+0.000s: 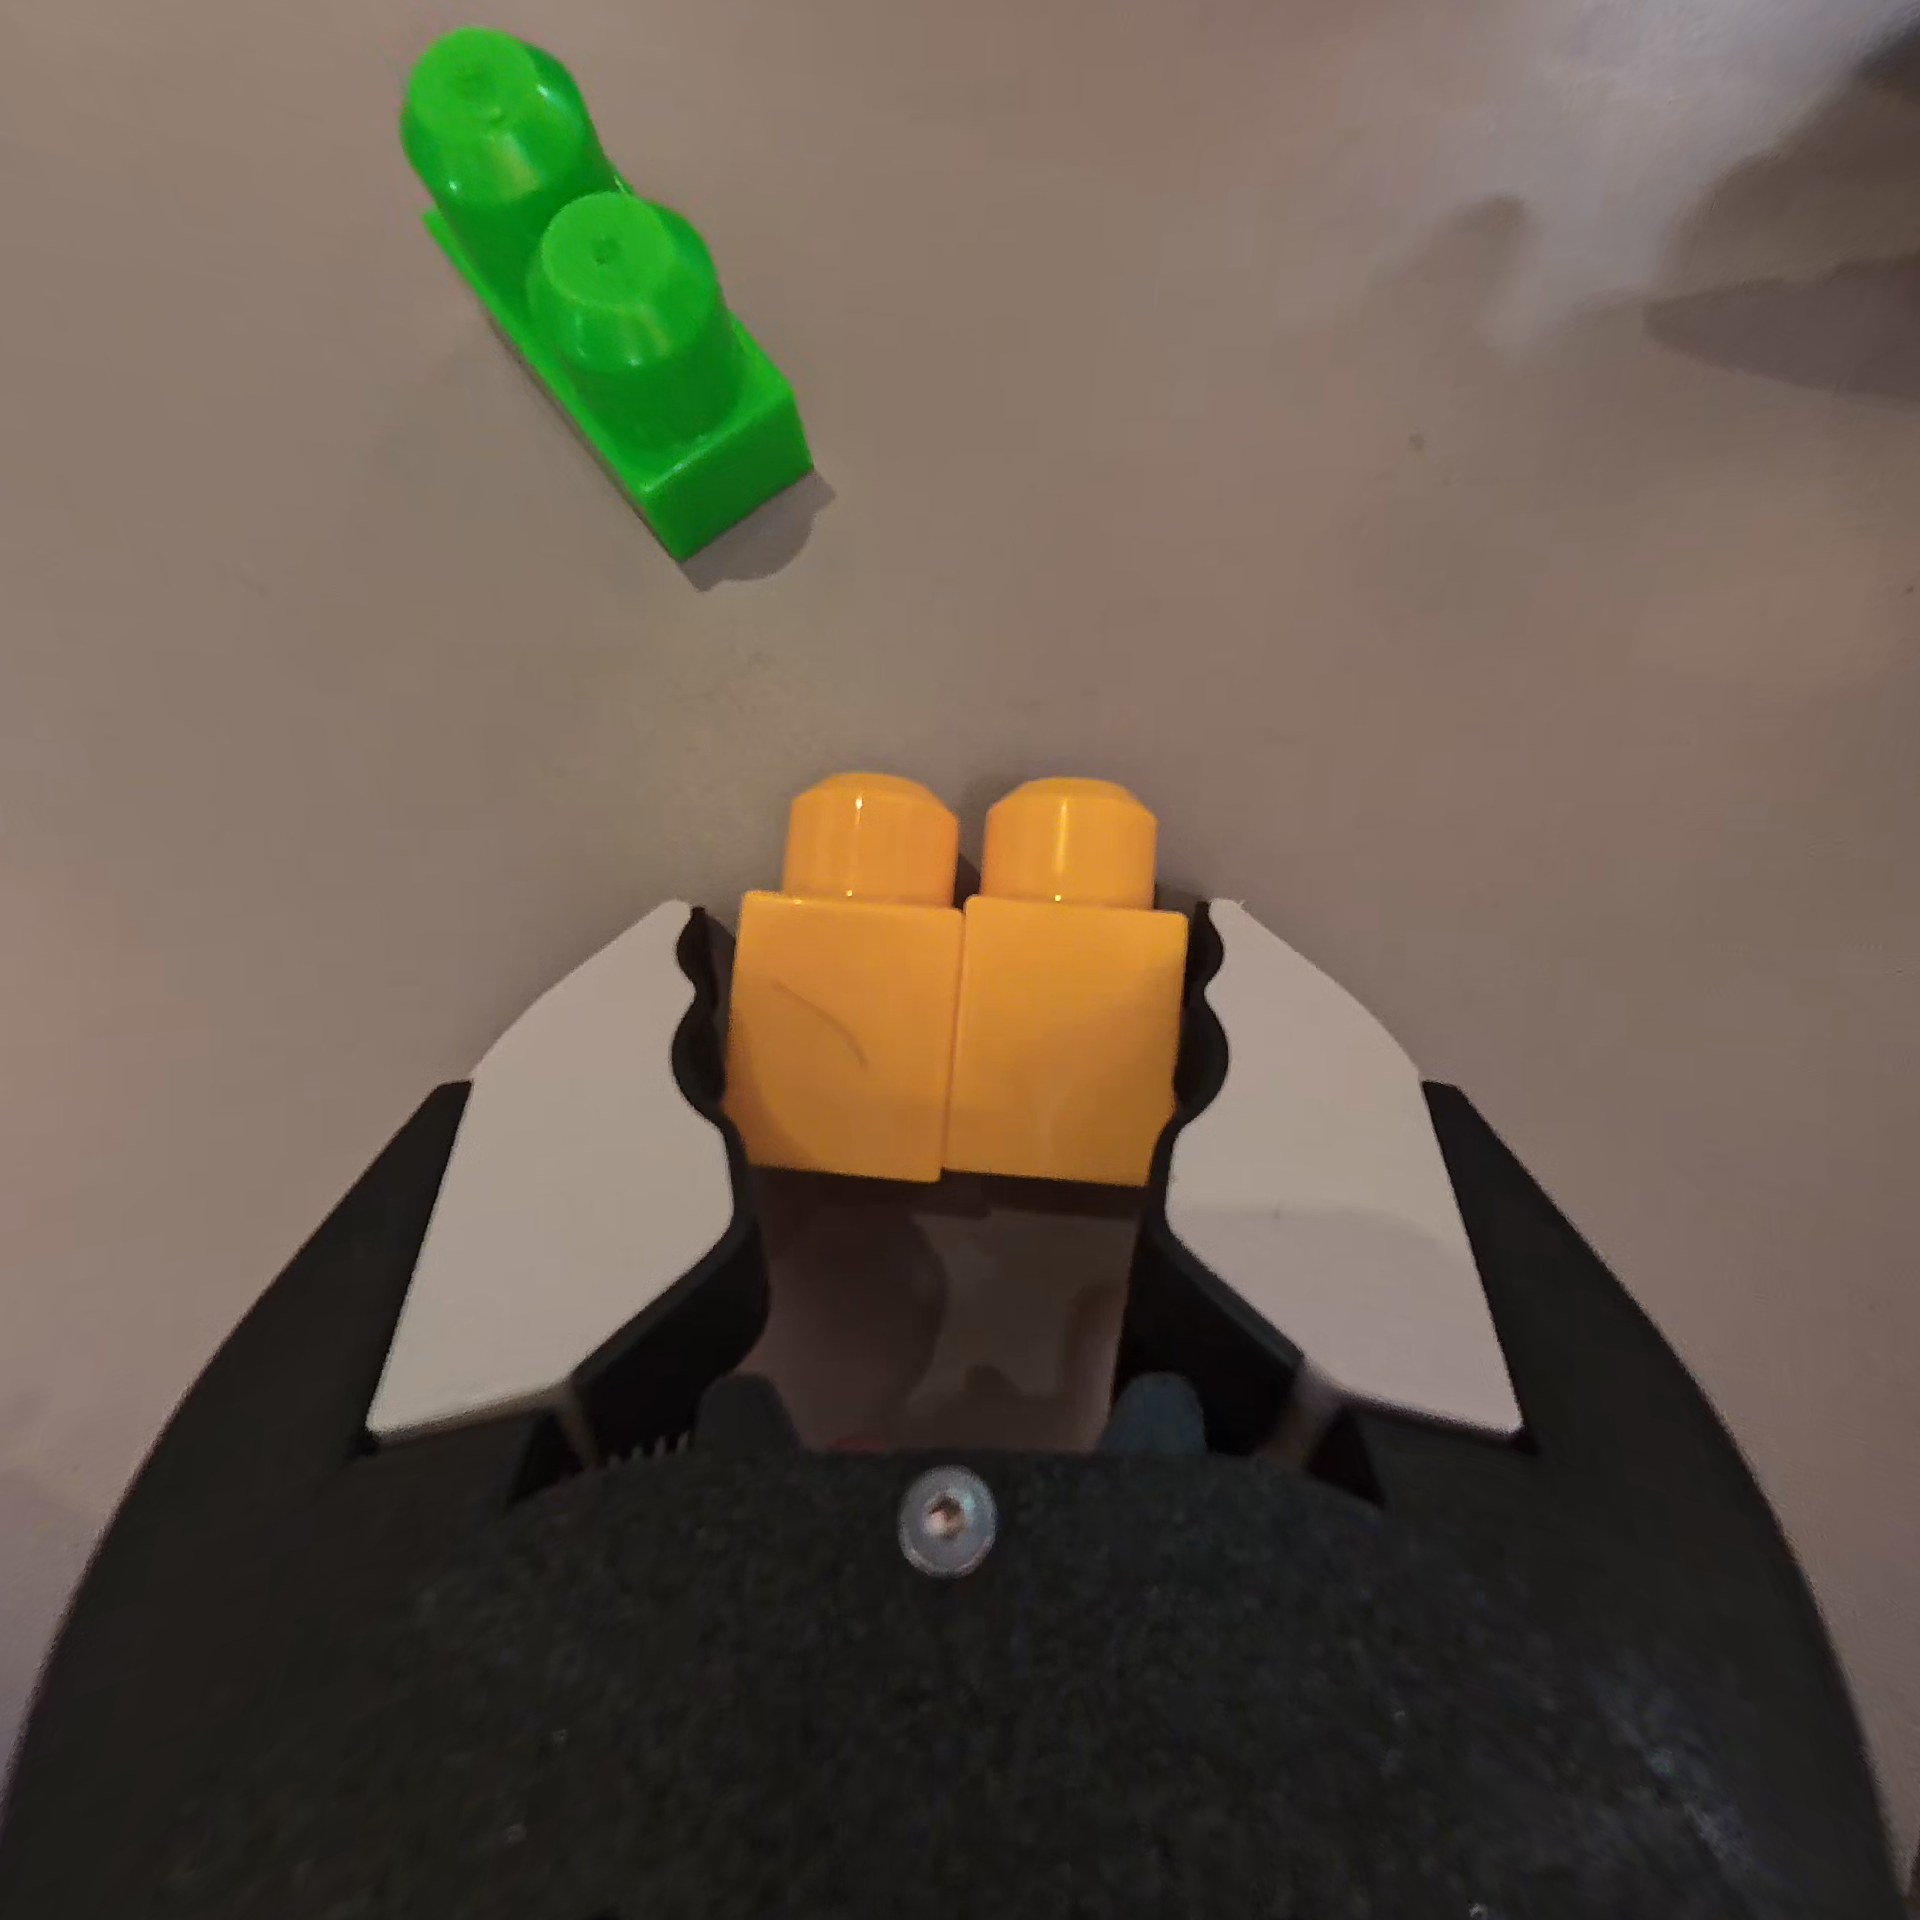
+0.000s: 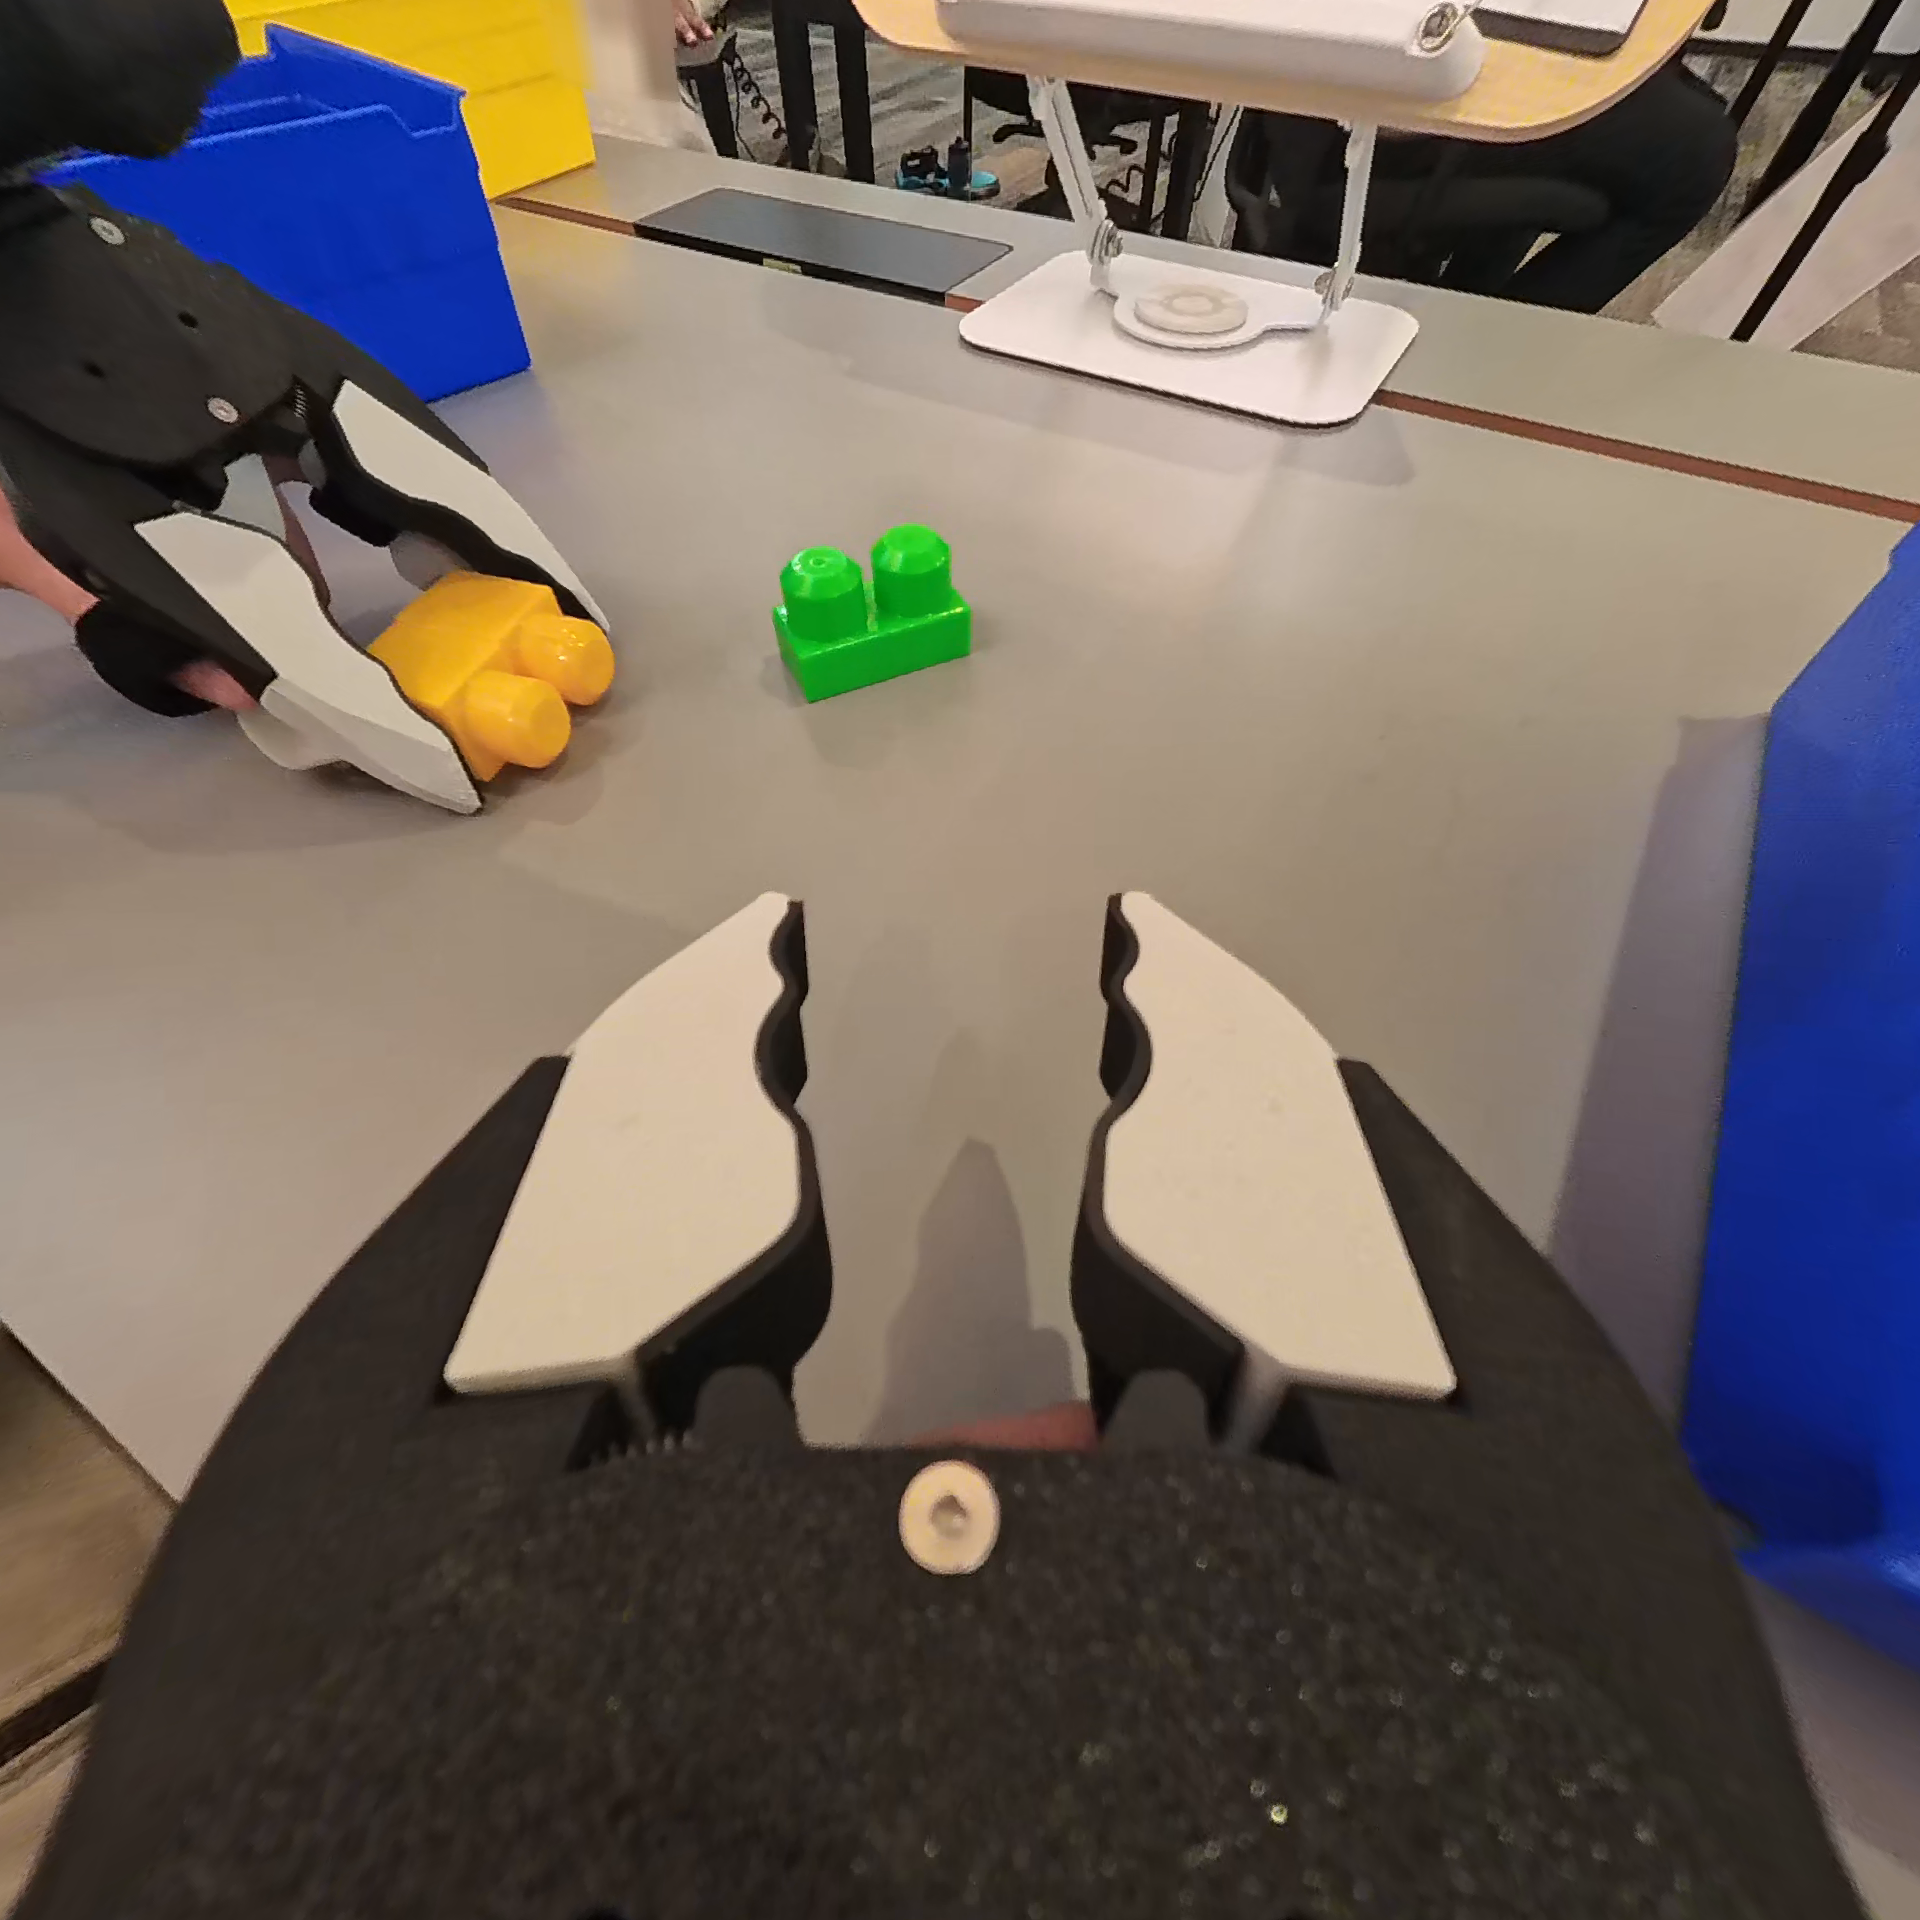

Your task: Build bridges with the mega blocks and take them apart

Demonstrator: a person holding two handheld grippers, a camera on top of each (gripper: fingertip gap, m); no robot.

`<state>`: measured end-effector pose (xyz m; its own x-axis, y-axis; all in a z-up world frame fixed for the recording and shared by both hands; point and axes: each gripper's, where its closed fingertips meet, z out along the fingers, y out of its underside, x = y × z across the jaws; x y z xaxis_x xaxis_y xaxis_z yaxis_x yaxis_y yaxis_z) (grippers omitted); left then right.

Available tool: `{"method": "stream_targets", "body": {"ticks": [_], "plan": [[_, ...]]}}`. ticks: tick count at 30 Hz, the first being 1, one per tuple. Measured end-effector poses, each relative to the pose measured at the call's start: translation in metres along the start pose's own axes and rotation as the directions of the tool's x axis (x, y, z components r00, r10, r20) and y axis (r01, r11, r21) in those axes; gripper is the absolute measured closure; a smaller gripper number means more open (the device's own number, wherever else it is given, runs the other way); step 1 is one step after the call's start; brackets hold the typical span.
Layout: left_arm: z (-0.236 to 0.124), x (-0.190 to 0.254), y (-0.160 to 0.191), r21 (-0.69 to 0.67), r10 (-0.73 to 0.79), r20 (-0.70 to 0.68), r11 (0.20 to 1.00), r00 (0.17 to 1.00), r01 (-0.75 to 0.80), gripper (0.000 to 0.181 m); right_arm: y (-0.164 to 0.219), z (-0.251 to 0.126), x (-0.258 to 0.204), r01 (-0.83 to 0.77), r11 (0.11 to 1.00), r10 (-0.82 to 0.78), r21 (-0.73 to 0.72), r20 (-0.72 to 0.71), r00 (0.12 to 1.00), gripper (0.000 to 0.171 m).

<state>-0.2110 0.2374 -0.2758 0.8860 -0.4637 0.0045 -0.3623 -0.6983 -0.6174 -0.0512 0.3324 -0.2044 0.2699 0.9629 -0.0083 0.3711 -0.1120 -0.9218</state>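
Observation:
My left gripper (image 1: 951,914) is shut on two yellow one-stud blocks (image 1: 956,1039) held side by side, studs pointing forward, low over the grey table (image 1: 1351,623). In the right wrist view the left gripper (image 2: 535,717) shows at the far left with the yellow blocks (image 2: 499,665) tilted down to the table. A green two-stud block (image 1: 613,312) stands upright ahead and to the left of it; it also shows in the right wrist view (image 2: 871,618) at the table's middle. My right gripper (image 2: 954,914) is open and empty, above the table, well short of the green block.
A blue bin (image 2: 343,208) and a yellow bin (image 2: 520,94) stand at the back left. Another blue bin (image 2: 1829,1039) is close on the right. A white stand (image 2: 1195,332) with a tray on top sits at the back. A gloved hand (image 2: 156,665) holds the left gripper.

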Motion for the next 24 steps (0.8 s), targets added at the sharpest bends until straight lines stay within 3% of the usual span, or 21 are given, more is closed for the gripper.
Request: {"method": "stream_targets", "body": {"ticks": [16, 24], "plan": [[-0.001, 0.006, -0.005, 0.054, 0.053, 0.021, 0.997, 0.998, -0.054, 0.098, -0.003, -0.001, 0.001, 0.000, 1.000, 0.000, 0.008, -0.005, 1.000, 0.117], [-0.008, 0.004, -0.010, 0.106, 0.003, 0.005, 0.994, 1.000, -0.003, 0.103, -0.002, 0.001, -0.002, 0.007, 1.000, -0.007, 0.003, -0.002, 1.000, 0.117]]}}
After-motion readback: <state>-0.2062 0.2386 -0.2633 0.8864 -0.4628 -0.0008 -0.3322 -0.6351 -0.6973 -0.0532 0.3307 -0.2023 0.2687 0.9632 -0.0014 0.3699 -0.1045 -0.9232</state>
